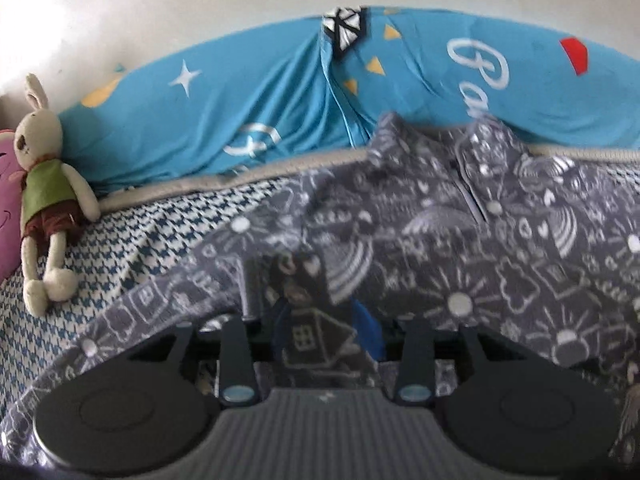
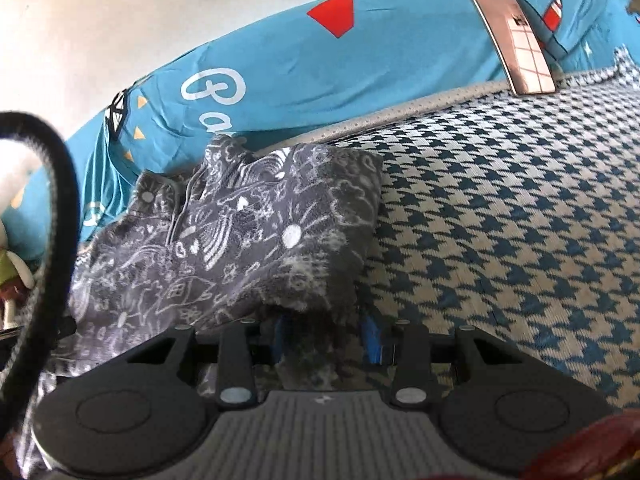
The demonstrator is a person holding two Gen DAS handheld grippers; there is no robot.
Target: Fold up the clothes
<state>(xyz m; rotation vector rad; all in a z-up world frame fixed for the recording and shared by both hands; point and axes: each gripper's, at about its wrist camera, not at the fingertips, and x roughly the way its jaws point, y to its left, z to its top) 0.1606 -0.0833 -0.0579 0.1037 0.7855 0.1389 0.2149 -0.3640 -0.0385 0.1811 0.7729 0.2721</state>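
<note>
A dark grey fleece top point(image 1: 440, 248) with white doodle print lies spread on the houndstooth bed mat point(image 1: 132, 240), collar toward the blue quilt. My left gripper point(image 1: 324, 336) is shut on a fold of its near edge, blue pads pressing the cloth. In the right wrist view the same fleece top point(image 2: 240, 240) bunches up left of centre, one side turned over on itself. My right gripper point(image 2: 326, 336) is shut on the garment's right lower edge, cloth filling the gap between its blue fingers point(image 2: 370, 338).
A rolled blue quilt point(image 1: 248, 104) runs along the white wall behind the mat. A stuffed rabbit point(image 1: 44, 184) and a purple cushion point(image 1: 8, 216) sit at the left. A phone point(image 2: 516, 44) leans on the quilt at right. A black cable point(image 2: 60, 184) loops at left. Bare mat point(image 2: 520, 220) lies right.
</note>
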